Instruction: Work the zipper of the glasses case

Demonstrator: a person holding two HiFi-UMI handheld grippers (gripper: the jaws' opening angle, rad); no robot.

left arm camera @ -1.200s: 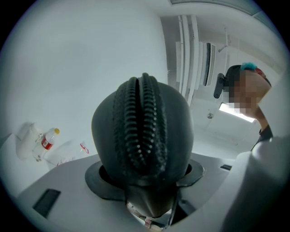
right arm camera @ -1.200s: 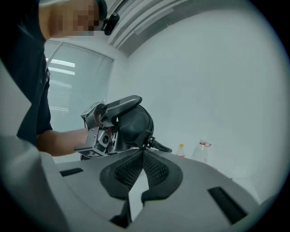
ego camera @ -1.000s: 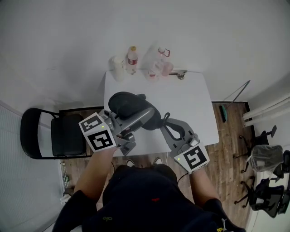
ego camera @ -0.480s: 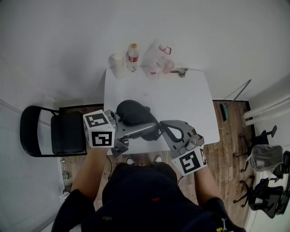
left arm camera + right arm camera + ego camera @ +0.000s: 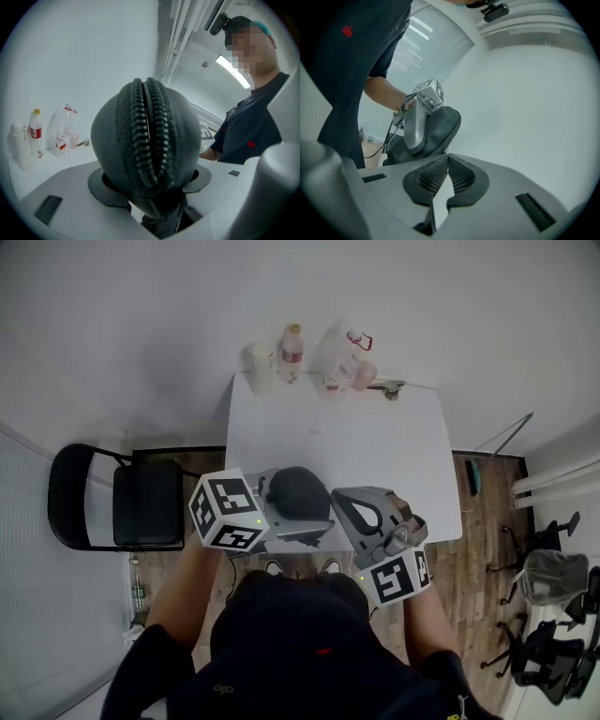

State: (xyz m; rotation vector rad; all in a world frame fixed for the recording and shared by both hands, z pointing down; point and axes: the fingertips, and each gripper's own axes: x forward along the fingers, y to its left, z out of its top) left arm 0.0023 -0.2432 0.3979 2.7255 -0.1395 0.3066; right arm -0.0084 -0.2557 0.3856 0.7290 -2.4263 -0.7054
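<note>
bottles (image 5: 292, 348) on white table (image 5: 375, 456), black chair (image 5: 145, 514) beside.

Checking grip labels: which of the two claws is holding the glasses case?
The left claw: it clamps the dark case from both sides. The right claw is shut, with only its tips near the case's edge.
</note>
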